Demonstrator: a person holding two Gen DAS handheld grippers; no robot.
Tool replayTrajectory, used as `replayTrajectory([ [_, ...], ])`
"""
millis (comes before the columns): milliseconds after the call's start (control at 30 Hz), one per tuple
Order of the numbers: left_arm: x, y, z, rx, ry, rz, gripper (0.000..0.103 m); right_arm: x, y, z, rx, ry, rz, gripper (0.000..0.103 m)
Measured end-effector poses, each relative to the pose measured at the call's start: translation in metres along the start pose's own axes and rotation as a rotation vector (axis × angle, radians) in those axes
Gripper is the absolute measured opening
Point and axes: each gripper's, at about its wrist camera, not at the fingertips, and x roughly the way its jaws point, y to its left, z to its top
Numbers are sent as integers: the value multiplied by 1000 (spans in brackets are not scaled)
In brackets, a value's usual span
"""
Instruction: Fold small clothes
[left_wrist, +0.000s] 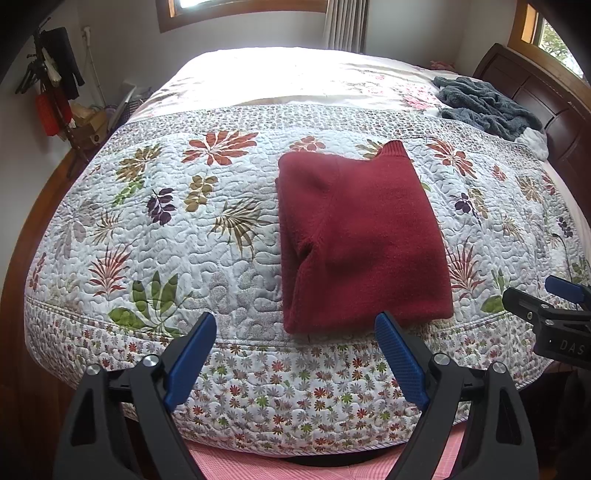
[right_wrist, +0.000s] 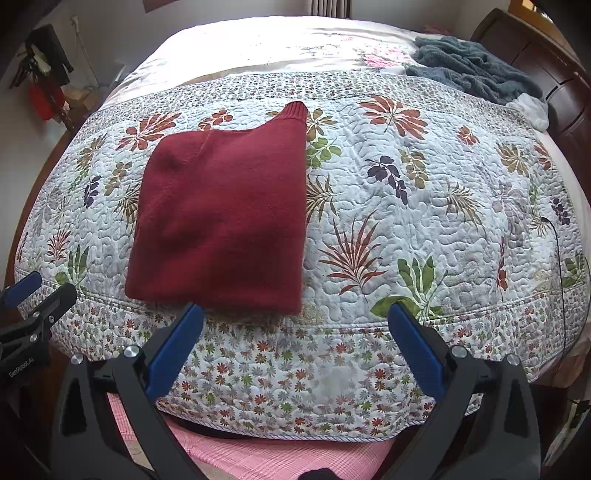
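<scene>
A folded red sweater lies near the quilt's front edge — its underside hidden. Left gripper and right gripper hover spread, empty; a grey blanket sits at the far right corner.

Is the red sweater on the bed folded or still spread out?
Folded. The red sweater lies as a compact rectangle on the quilt, layered edges along one side, a ribbed cuff poking out at the far corner.

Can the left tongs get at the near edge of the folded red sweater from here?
Probably yes. The left tongs are open and empty, facing the red sweater's near edge, with only bare quilt between them.
</scene>
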Motion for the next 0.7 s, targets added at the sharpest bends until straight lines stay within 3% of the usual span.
replayTrajectory([
  [467,3,1,0,1,7,-2,88,-2,-2,1,6,-42,-12,99],
  [700,4,0,1,1,8,-4,88,2,-2,2,4,-18,-31,99],
])
